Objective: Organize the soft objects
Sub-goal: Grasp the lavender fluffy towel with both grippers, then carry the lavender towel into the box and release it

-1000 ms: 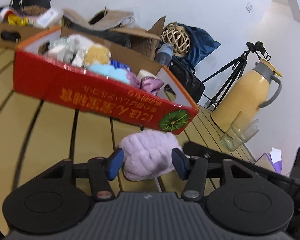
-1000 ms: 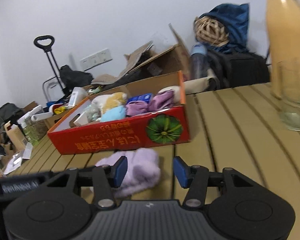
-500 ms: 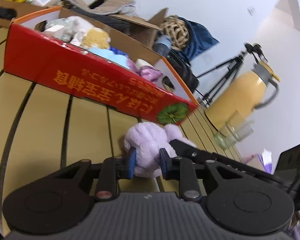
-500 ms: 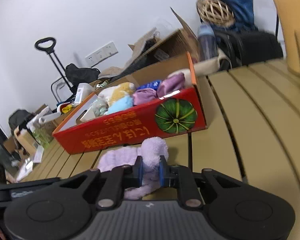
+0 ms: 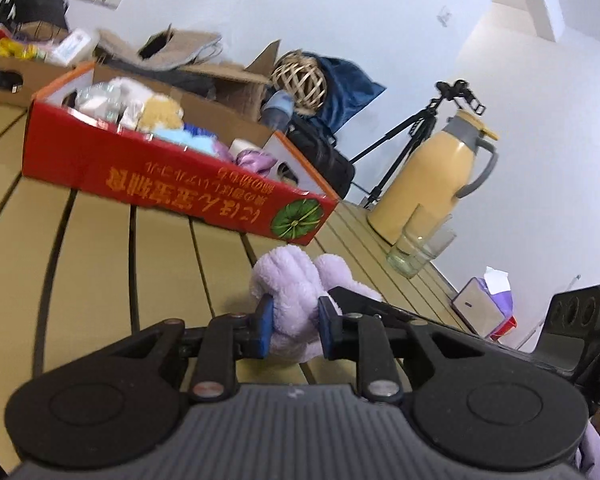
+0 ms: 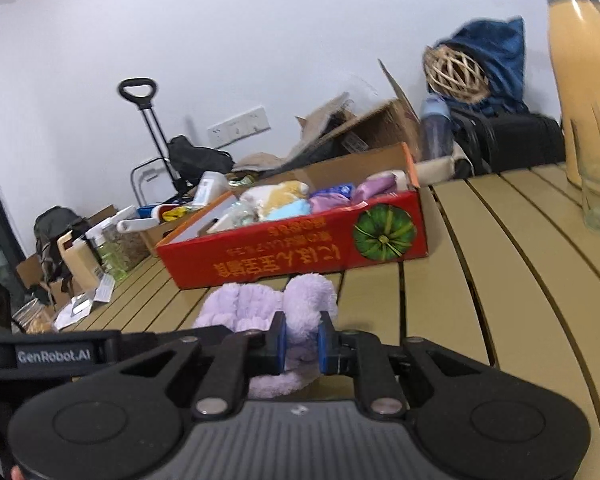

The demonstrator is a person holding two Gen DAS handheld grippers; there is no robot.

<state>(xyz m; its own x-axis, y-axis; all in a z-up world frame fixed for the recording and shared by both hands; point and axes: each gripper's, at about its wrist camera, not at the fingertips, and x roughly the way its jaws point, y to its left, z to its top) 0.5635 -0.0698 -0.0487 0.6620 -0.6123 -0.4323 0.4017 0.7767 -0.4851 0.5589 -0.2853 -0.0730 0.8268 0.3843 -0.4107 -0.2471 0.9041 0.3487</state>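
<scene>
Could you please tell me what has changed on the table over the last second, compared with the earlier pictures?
Both tools have closed. A second ago the left tool and right tool stood open around the purple plush toy; now each pinches a part of it. The toy looks bunched up between them, perhaps slightly raised. The red box of soft things, the yellow jug and the glass stayed put.

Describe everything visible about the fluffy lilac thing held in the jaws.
The lilac plush item is pale purple, fuzzy and soft-looking, bunched into rounded ribbed lobes. It sits on the slatted wooden table just in front of the red cardboard box, apart from it. Both the left gripper and the right gripper have their blue-padded jaws closed on it, squeezing the pile. Whether it is lifted off the table cannot be told.
</scene>
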